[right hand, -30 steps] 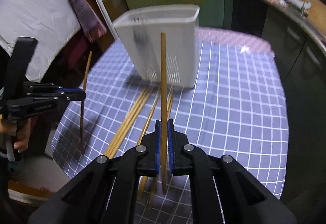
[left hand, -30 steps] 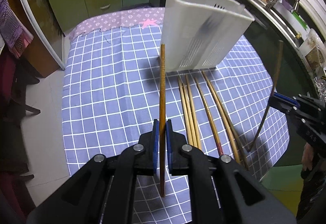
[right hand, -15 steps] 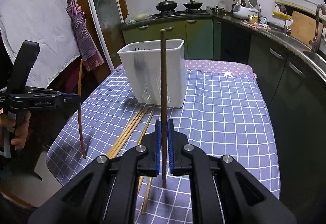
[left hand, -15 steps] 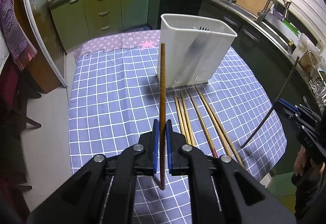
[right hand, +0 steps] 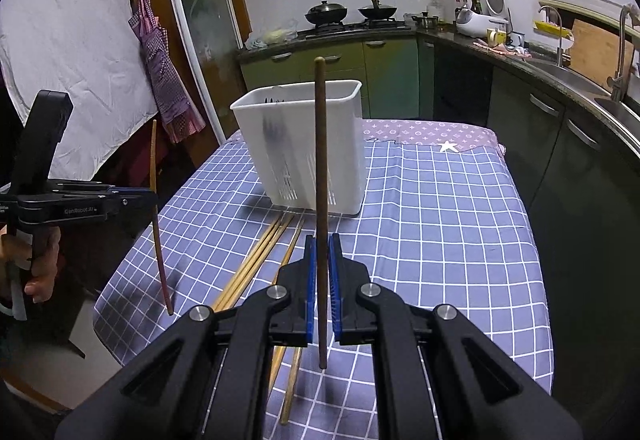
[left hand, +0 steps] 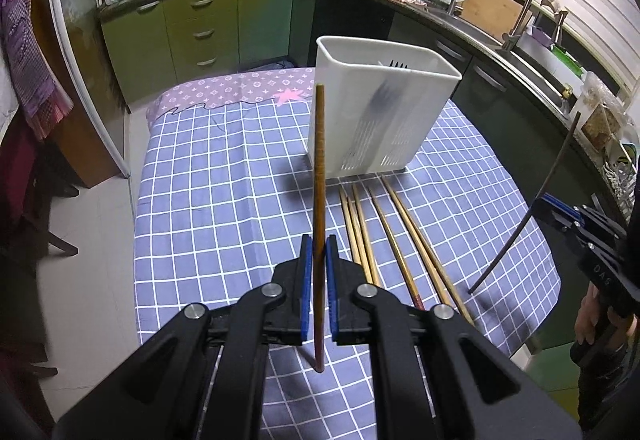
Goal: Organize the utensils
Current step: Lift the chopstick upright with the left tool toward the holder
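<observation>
In the left wrist view my left gripper is shut on a brown chopstick that stands upright between its blue pads. Beyond it on the table stands a white utensil holder with dark cutlery inside. Several light wooden chopsticks lie in front of the holder. In the right wrist view my right gripper is shut on a darker chopstick, also upright. The holder is ahead of it, and the loose chopsticks lie to its left. Each view shows the other gripper at its edge, shut on its stick.
The table's blue checked cloth has a purple patterned strip at the far end. Green cabinets, a stove with pans and a sink counter ring the table. A hand holds the left gripper's handle beyond the table's left edge.
Both grippers have tilted up and drawn back from the holder with their chopsticks still gripped. The holder now looks smaller and farther, and more of the kitchen shows. Little has moved since the later earlier frames.
</observation>
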The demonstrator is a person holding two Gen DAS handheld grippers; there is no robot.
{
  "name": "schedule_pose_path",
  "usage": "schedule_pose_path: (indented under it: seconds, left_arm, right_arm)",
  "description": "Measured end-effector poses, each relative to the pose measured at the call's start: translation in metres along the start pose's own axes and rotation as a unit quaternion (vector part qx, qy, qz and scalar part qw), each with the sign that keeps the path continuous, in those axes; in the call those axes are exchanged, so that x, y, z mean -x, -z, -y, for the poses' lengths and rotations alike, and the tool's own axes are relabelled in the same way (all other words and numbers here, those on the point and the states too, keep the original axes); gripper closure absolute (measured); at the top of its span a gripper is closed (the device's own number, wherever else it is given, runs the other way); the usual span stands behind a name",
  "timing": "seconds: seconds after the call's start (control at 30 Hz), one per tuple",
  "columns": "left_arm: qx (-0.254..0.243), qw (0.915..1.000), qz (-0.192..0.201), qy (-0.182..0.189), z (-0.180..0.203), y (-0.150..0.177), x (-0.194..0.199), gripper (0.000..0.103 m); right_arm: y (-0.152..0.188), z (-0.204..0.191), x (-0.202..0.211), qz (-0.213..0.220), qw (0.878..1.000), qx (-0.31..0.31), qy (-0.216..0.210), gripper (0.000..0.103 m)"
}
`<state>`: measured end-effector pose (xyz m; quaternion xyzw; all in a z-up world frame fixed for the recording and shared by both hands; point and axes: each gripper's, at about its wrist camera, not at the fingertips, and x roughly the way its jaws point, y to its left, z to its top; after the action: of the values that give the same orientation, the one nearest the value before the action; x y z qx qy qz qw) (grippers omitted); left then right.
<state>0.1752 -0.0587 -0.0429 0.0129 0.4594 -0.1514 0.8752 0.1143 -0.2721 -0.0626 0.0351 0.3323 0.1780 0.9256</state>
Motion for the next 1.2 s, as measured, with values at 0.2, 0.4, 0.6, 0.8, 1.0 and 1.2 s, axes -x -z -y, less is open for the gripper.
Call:
schedule_pose_path:
  seconds: [0.2, 0.4, 0.6, 0.8, 1.0, 1.2]
  left_arm:
    - [-0.006, 1.0000, 0.003, 0.002, 0.005, -0.004, 0.002, 0.096]
    - [-0.008, 1.0000, 0.004, 0.005, 0.007, -0.006, 0.001, 0.096]
    - [-0.009, 0.9999, 0.010, 0.008, 0.010, -0.009, 0.003, 0.096]
    - [-0.014, 0.9997, 0.019, 0.008, 0.014, -0.013, 0.006, 0.096]
    - [-0.014, 0.9996, 0.023, 0.009, 0.015, -0.018, 0.003, 0.096]
    - [-0.025, 0.9990, 0.037, 0.012, 0.023, -0.031, 0.012, 0.096]
  right_arm:
    - [-0.002, -0.001, 0.003, 0.006, 1.000, 0.003, 0.000, 0.096]
    - [0.000, -0.001, 0.002, 0.002, 1.000, 0.003, -0.001, 0.096]
    - [0.001, -0.001, 0.004, 0.003, 1.000, 0.005, 0.001, 0.096]
    - [0.004, 0.000, 0.003, 0.001, 1.000, 0.004, 0.002, 0.096]
    - [0.005, 0.001, 0.003, 0.001, 1.000, 0.005, 0.001, 0.096]
    - [0.006, 0.004, 0.003, 0.003, 1.000, 0.004, 0.005, 0.096]
